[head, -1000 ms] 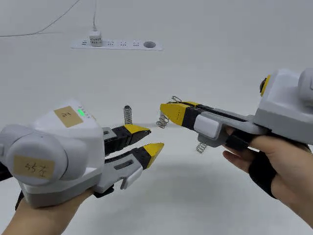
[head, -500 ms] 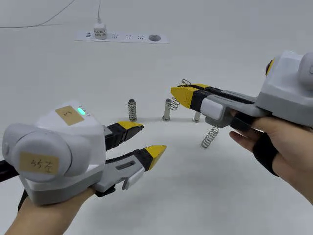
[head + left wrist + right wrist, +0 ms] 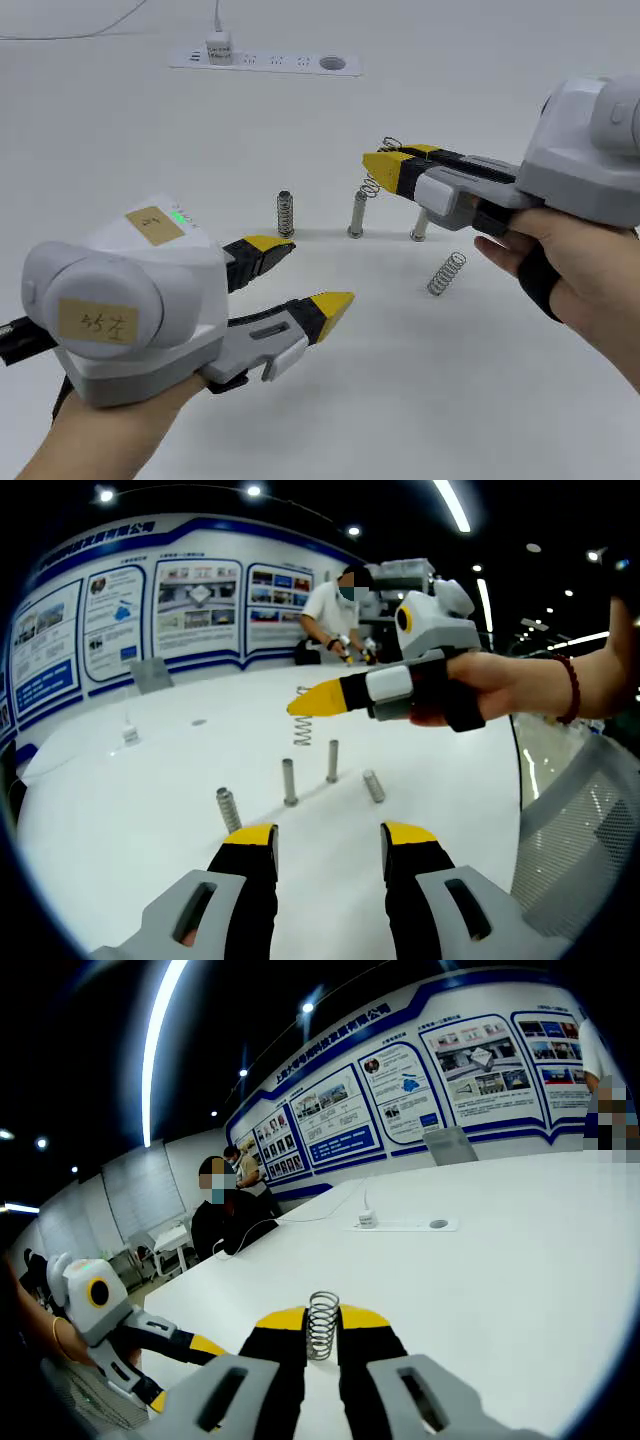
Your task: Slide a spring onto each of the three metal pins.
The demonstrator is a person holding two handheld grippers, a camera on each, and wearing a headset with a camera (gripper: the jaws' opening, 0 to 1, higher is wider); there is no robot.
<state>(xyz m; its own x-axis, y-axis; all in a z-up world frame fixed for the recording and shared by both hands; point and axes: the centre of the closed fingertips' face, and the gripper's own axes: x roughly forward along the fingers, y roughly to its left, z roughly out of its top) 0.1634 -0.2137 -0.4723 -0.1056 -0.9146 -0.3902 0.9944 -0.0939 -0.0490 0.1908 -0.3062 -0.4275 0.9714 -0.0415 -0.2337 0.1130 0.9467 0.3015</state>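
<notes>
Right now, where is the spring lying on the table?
In the head view, the loose spring lies just right of the rightmost pin, below the right tongs.

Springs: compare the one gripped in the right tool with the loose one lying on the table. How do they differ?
The gripped spring is clamped in the right tool, above the table; the loose spring lies free on it. The gripped spring stands near upright between the jaws; the loose spring lies on its side. Both are metal coils.
</notes>
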